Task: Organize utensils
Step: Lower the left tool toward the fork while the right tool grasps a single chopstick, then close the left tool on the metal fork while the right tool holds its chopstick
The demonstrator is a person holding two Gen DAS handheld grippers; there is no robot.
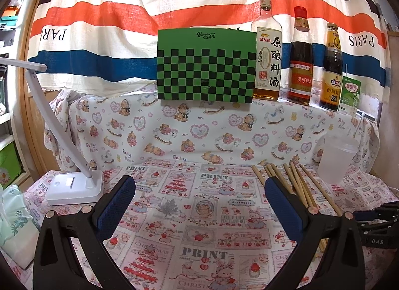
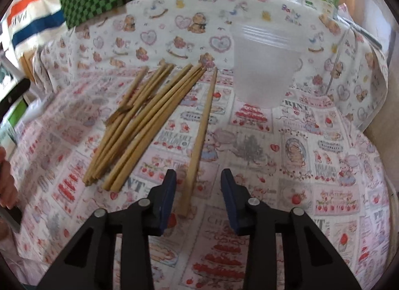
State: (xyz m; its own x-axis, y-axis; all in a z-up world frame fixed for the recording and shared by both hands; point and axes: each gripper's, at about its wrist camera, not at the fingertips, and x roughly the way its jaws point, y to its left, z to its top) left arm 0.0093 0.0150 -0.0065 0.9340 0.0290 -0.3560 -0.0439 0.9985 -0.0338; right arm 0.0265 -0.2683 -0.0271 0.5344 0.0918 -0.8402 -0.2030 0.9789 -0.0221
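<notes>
Several wooden chopsticks (image 2: 139, 120) lie in a loose pile on the patterned tablecloth; they also show in the left wrist view (image 1: 296, 185). One single chopstick (image 2: 202, 135) lies apart to the right of the pile, its near end between my right gripper's fingers. A translucent plastic cup (image 2: 264, 65) stands upright behind it, also in the left wrist view (image 1: 336, 157). My right gripper (image 2: 198, 177) is open and empty, low over the single chopstick's near end. My left gripper (image 1: 199, 185) is open and empty, left of the chopsticks.
A white desk lamp (image 1: 74, 187) stands at the left. A green checkered box (image 1: 207, 65), three sauce bottles (image 1: 300, 58) and a green carton (image 1: 350, 95) stand on the raised ledge at the back. A tissue pack (image 1: 15, 217) lies at far left.
</notes>
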